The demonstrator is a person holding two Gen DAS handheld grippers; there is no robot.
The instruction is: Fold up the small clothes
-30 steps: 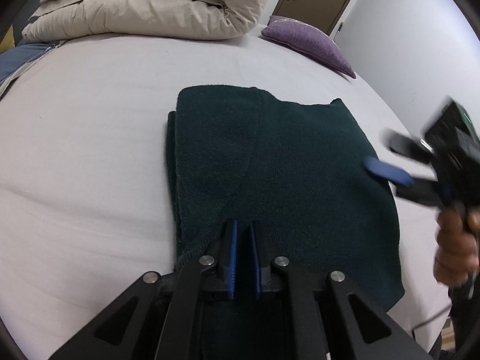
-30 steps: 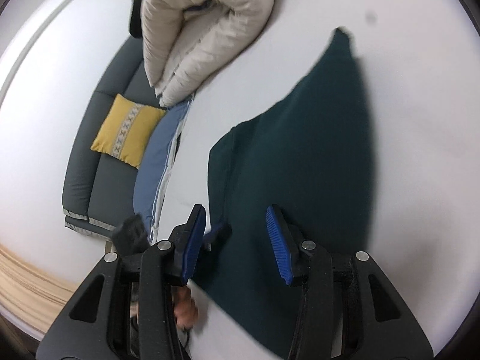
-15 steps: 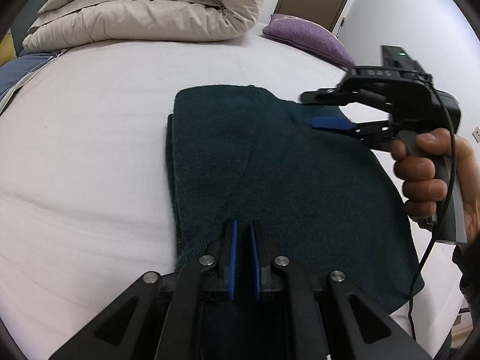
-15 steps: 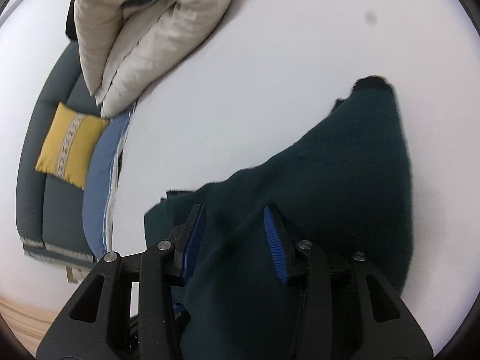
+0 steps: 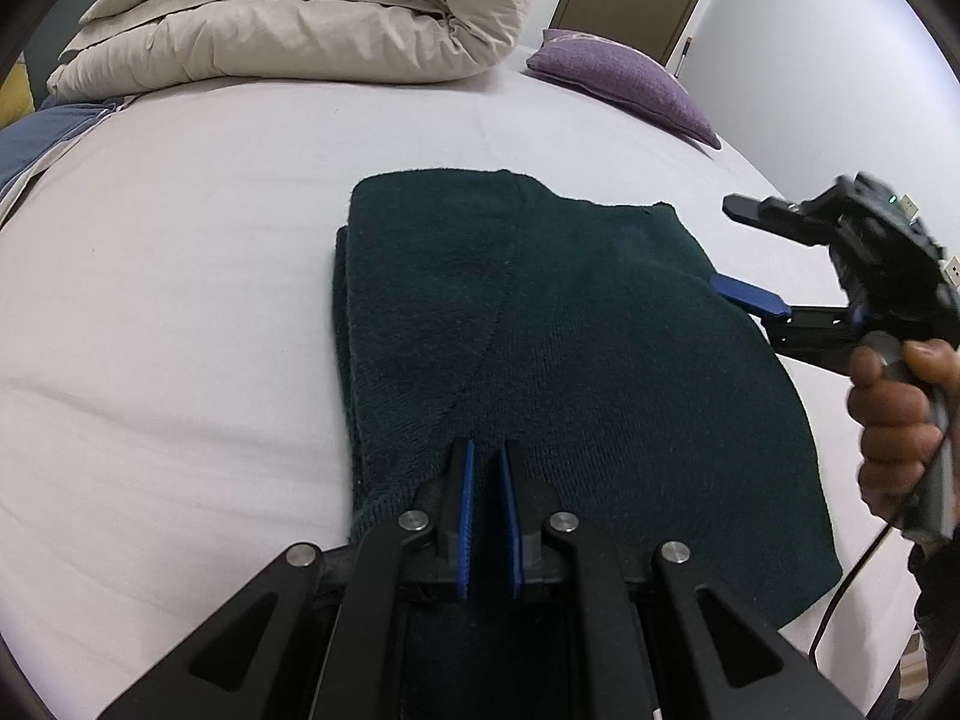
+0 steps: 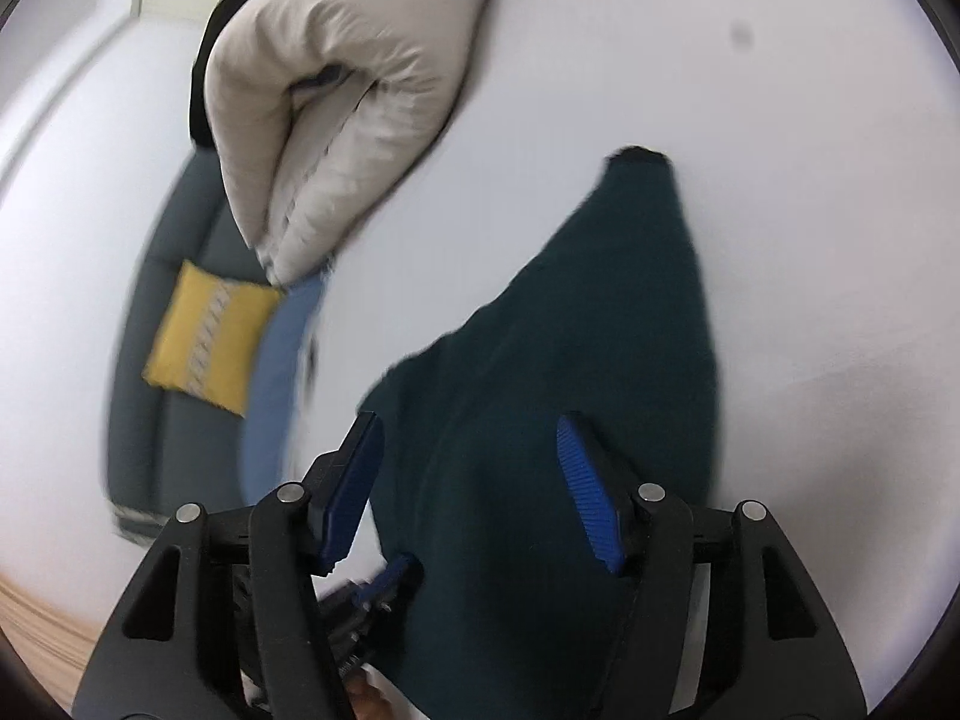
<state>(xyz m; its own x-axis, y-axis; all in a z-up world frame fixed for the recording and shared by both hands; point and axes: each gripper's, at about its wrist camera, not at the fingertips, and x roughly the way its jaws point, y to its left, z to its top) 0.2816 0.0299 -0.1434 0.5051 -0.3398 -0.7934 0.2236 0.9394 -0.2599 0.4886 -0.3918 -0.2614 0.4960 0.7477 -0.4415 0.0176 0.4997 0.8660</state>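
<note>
Dark green garment (image 5: 540, 360) laid flat on the white bed (image 5: 180, 330), half folded.

Left wrist view: the left gripper (image 5: 486, 516) is seen nearly shut at the garment's near edge; whether cloth is pinched can't be told. The right gripper (image 5: 735, 252) is held by a hand (image 5: 900, 420) at the right edge, jaws apart. Right wrist view, pretty blurred: the right jaws have just been opened wider, with the garment seen between the pads (image 6: 588, 498) but not squeezed. A beige duvet (image 6: 336, 90) is piled further back.
</note>
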